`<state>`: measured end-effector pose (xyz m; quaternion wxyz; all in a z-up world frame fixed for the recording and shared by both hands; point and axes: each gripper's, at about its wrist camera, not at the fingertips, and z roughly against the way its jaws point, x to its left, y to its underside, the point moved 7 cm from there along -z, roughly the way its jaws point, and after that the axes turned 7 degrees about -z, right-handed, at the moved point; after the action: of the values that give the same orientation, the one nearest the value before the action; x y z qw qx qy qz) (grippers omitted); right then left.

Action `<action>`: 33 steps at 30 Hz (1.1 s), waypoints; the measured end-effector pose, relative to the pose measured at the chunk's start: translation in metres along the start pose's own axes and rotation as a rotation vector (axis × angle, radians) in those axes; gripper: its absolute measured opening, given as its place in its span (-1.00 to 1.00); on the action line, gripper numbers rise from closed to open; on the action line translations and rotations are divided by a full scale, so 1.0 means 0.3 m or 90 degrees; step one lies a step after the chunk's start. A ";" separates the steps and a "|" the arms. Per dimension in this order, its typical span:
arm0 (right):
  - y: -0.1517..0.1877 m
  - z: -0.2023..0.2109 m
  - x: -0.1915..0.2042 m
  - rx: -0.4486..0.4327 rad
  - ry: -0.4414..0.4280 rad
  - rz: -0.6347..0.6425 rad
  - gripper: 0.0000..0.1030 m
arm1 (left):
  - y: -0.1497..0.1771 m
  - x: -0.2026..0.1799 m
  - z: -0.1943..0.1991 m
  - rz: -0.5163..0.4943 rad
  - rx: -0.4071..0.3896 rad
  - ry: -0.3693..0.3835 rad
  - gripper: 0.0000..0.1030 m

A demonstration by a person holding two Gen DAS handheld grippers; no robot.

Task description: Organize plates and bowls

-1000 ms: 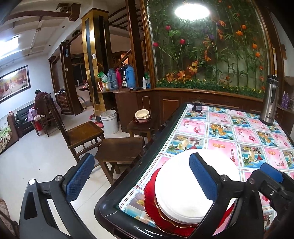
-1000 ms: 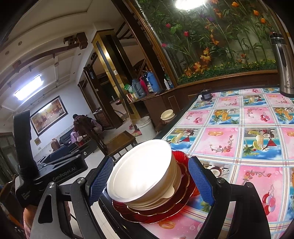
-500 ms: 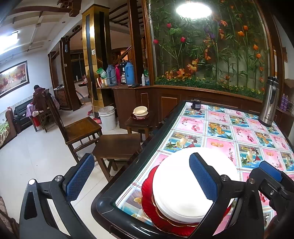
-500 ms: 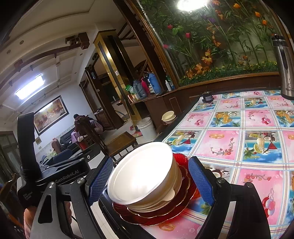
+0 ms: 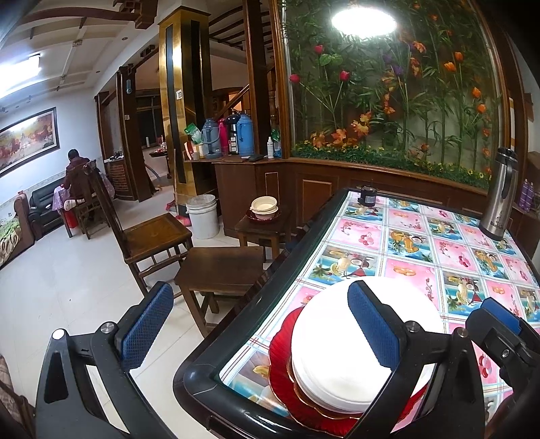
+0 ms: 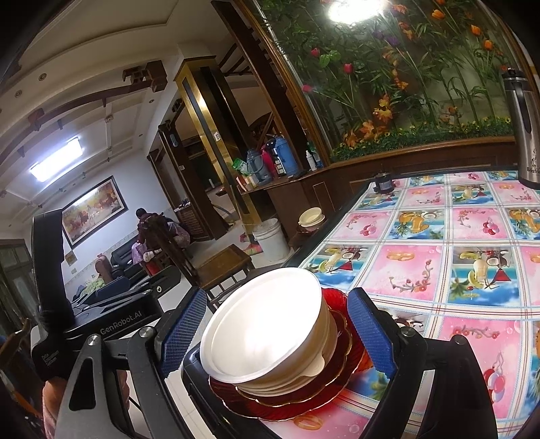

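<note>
"GenRobot.AI" is printed on the left tongs [image 6: 111, 324], which gape wide beside the counter's [image 5: 422, 243] near corner, where the white bowls [image 6: 266, 334], stacked on red plates [image 6: 287, 402], sit untouched between the pads of the open right tongs [image 6: 275, 332].

A warmly lit room with a pale tiled floor [image 5: 60, 277], dark wood columns [image 5: 179, 101] and a large glass panel of artificial flowers [image 5: 388, 94] under a bright round lamp [image 5: 362, 17]. A wooden chair [image 5: 148, 233] and low stools [image 5: 219, 266] stand beside the surface [image 5: 422, 236], which is covered in a pink and blue fruit-print cloth. On the far white wall hangs a framed painting [image 5: 27, 138], with a black sofa [image 5: 44, 209] below it and a white bucket [image 5: 202, 216] near a counter of thermos jugs [image 5: 229, 138].
</note>
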<state>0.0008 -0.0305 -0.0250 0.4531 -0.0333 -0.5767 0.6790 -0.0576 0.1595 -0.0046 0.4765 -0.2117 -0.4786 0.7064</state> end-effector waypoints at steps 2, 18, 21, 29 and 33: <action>0.001 -0.003 0.004 0.001 -0.001 0.000 0.70 | 0.000 0.002 0.002 -0.002 -0.001 -0.003 1.00; 0.002 -0.015 0.044 0.005 -0.013 0.016 0.70 | 0.016 0.015 -0.003 0.004 0.000 -0.012 1.00; 0.002 -0.017 0.050 0.007 -0.015 0.020 0.70 | 0.016 0.015 -0.003 0.004 0.001 -0.011 1.00; 0.007 -0.016 0.060 0.008 -0.016 0.024 0.70 | 0.018 0.015 -0.005 0.002 0.003 -0.011 1.00; 0.006 -0.017 0.060 0.008 -0.018 0.021 0.70 | 0.036 0.012 -0.009 -0.002 0.006 -0.011 1.00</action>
<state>-0.0079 -0.0147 -0.0195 0.4337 -0.0307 -0.5779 0.6906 -0.0622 0.1630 -0.0147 0.4744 -0.2028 -0.4798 0.7097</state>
